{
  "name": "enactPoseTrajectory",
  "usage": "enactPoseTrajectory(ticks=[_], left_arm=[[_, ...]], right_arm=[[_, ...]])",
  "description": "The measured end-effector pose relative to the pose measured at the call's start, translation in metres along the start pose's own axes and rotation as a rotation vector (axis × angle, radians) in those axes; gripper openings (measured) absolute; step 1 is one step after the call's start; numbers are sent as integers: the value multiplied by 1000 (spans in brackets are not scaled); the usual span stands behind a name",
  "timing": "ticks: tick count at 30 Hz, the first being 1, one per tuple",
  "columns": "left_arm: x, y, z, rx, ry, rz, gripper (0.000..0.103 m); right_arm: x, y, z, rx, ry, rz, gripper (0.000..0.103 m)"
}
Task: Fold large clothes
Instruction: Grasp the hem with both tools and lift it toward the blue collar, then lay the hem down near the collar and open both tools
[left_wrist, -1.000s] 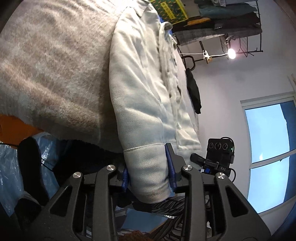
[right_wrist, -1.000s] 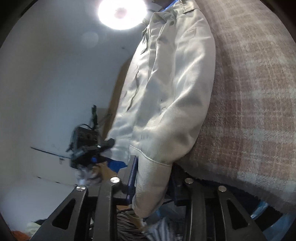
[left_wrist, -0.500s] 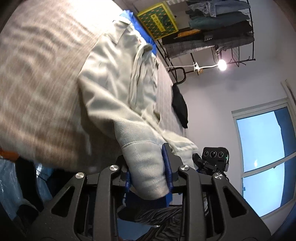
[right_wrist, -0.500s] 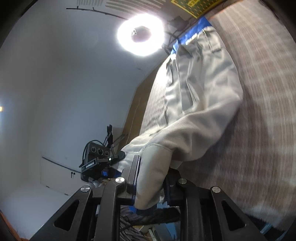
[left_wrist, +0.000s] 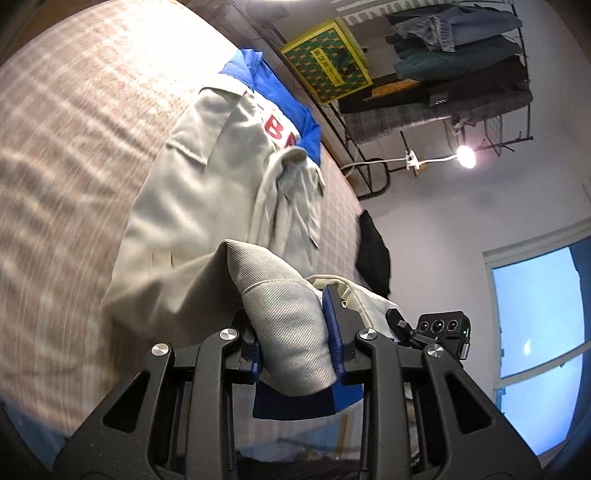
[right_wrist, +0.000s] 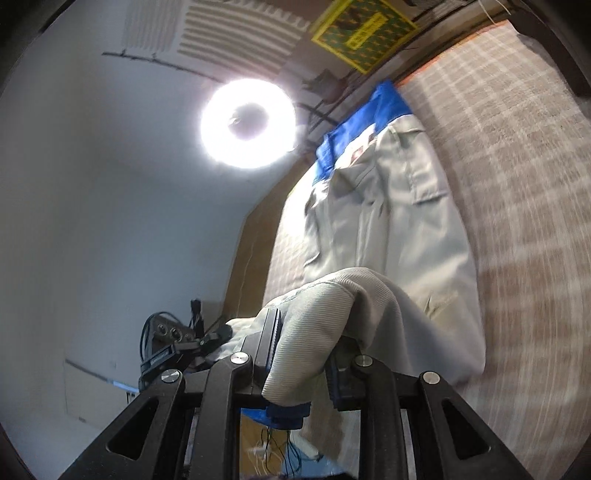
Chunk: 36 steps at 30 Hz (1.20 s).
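A pale grey jacket (left_wrist: 192, 206) with a blue lining lies spread on a plaid-covered bed (left_wrist: 62, 155). The left gripper (left_wrist: 293, 332) is clamped on one sleeve cuff (left_wrist: 291, 339), its jaws having just narrowed. The right gripper (right_wrist: 303, 354), likewise just tightened, pinches the other cuff (right_wrist: 306, 347), both raised above the bedding.

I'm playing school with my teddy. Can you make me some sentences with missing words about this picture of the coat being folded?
1. Each tool is clamped on a ____ of the cream jacket.
2. The jacket lies on a ____ blanket with brown and white squares.
3. The left tool has ____ pads.
4. The lining at the jacket's far end is ____.

Missing words: sleeve cuff; plaid; blue; blue
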<state>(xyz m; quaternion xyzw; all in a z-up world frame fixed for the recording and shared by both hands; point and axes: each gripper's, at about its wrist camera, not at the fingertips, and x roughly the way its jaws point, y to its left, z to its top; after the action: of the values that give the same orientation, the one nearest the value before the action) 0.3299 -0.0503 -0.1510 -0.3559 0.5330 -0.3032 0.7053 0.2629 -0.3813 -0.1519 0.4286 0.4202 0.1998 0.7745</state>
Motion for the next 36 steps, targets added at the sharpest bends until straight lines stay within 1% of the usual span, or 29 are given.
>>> enactPoseTrajectory(ticks=[5, 10, 12, 15, 17, 18, 19, 20, 22, 23, 24, 25, 27, 28, 30, 31, 32, 33, 34, 36], left_arm=[[32, 22, 28, -56, -7, 18, 27], [63, 50, 52, -109, -10, 40, 27], [70, 60, 57, -131, -16, 31, 27], [73, 63, 63, -118, -23, 9, 27], [72, 63, 67, -121, -20, -13, 30], [70, 62, 69, -128, -20, -21, 34], [69, 62, 71, -136, -21, -33, 36], [67, 62, 73, -146, -23, -49, 38], [62, 64, 76, -164, -27, -74, 45], [59, 65, 77, -178, -36, -91, 47], [57, 67, 78, -188, -43, -102, 50], [53, 69, 79, -197, -55, -111, 53], [40, 69, 82, -194, -99, -129, 57], [33, 69, 84, -188, -118, -135, 57], [15, 66, 88, -153, -153, -133, 57], [8, 63, 89, -120, -174, -105, 57], [0, 60, 88, -74, -195, -60, 57], [-4, 56, 85, -15, -207, -11, 57], [-5, 53, 81, 34, -201, 28, 57], [0, 44, 72, 133, -172, 93, 55]], right_arm=[[31, -26, 34, 54, -1, -40, 21], [55, -55, 53, 111, 10, -76, 21], [60, -64, 58, 128, 15, -77, 21], [65, -71, 66, 138, 24, -59, 22], [65, -74, 71, 149, 33, -49, 25], [65, -75, 73, 153, 38, -41, 28], [64, -76, 75, 153, 42, -39, 30], [63, -77, 77, 154, 48, -38, 34], [59, -77, 81, 159, 36, -19, 50], [54, -78, 83, 163, 13, -2, 69], [46, -78, 85, 169, -17, 13, 83], [39, -79, 87, 175, -44, 24, 84], [26, -78, 91, 182, -73, 42, 80], [20, -76, 92, 169, -87, 34, 79], [12, -69, 89, 111, -83, -5, 72], [10, -63, 85, 64, -68, -47, 69], [9, -59, 80, 23, -54, -90, 63], [8, -54, 72, -34, -34, -141, 61], [9, -50, 64, -92, -20, -200, 55], [11, -43, 51, -178, -4, -265, 43]])
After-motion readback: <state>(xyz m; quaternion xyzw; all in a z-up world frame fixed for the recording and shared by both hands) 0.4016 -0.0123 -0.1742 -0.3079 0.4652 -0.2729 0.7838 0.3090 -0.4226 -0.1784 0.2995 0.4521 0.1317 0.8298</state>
